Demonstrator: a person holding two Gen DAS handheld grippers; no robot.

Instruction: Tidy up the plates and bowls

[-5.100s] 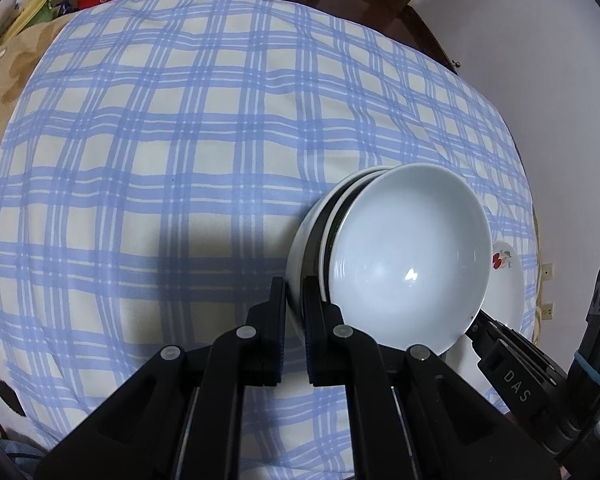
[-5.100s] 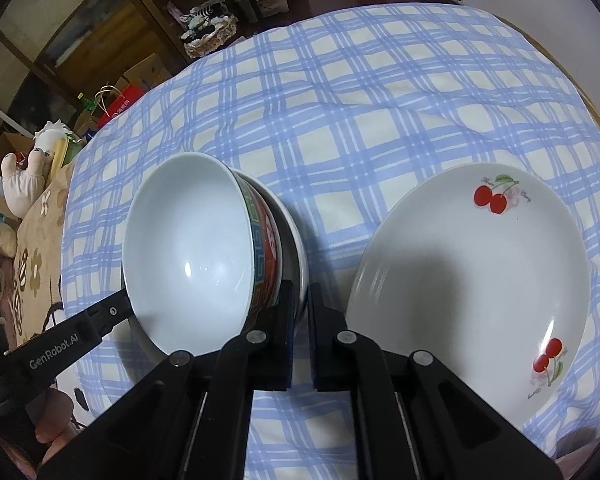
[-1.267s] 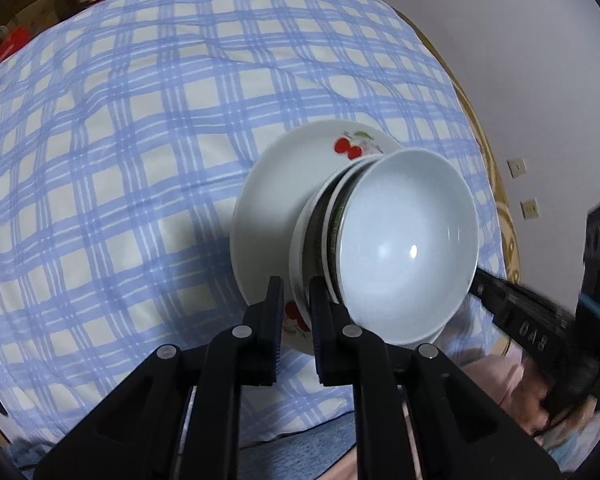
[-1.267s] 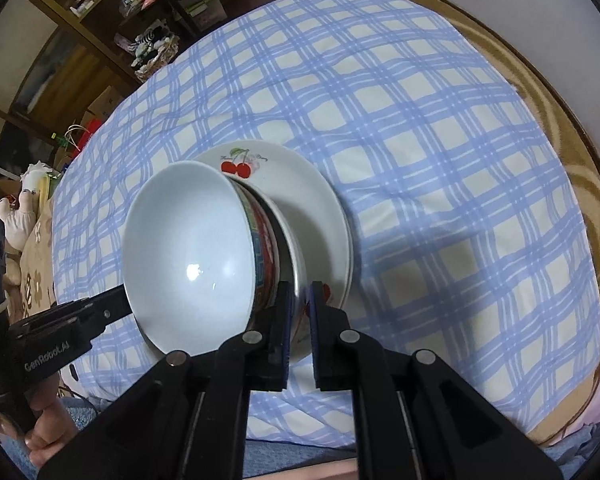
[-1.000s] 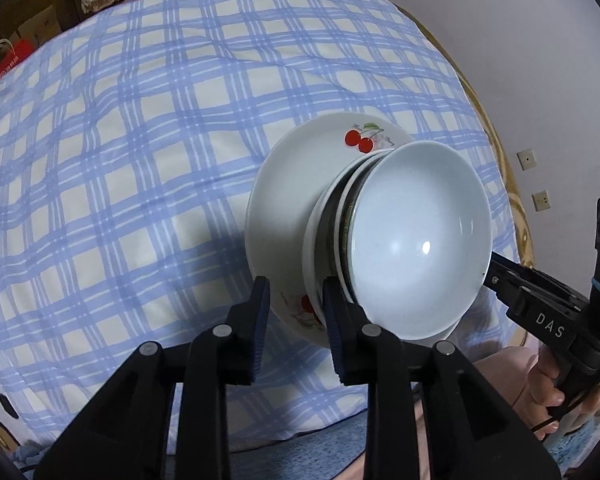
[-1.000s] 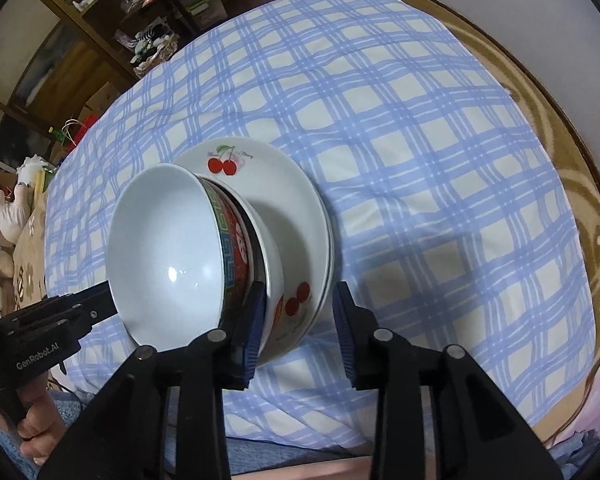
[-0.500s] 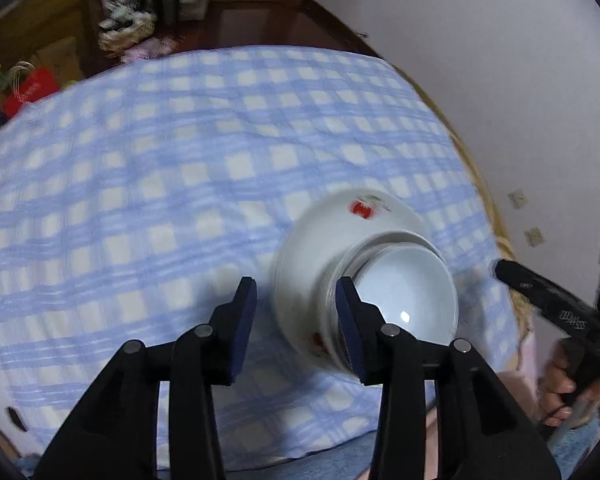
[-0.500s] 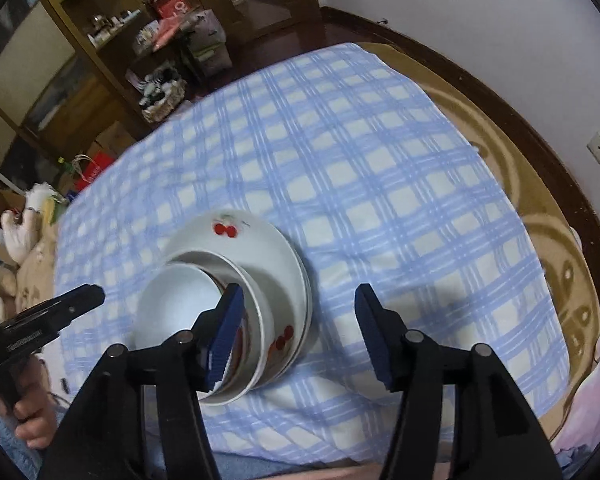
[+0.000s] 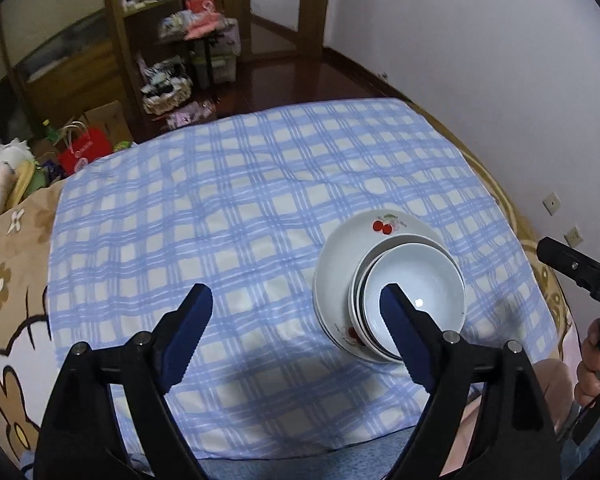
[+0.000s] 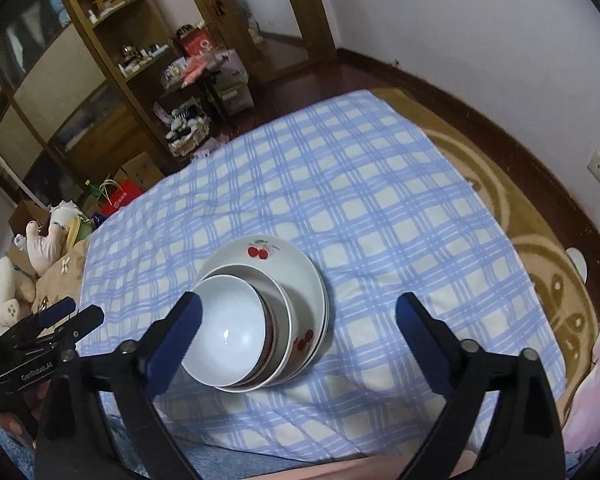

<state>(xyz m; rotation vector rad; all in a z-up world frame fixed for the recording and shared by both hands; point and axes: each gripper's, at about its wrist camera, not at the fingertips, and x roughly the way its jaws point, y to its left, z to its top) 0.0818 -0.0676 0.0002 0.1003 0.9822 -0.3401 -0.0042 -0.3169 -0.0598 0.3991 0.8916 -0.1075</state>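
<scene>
Pulling back wide and empty, left claw (image 9: 296, 308) and right claw (image 10: 298, 314) have released the bowls (image 10: 230, 330), now nested on the cherry plate (image 10: 296, 268) below; stacking looks finished.

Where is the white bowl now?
The white bowl sits on top of the cherry plate, on the checked cloth, left of centre in the right wrist view.

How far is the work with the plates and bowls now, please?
It looks nearly finished. The bowls sit nested on the cherry plate, one stack on the checked cloth. Nothing is in hand: the left gripper and right gripper are both open, above the cloth. No other dishes are visible.
</scene>
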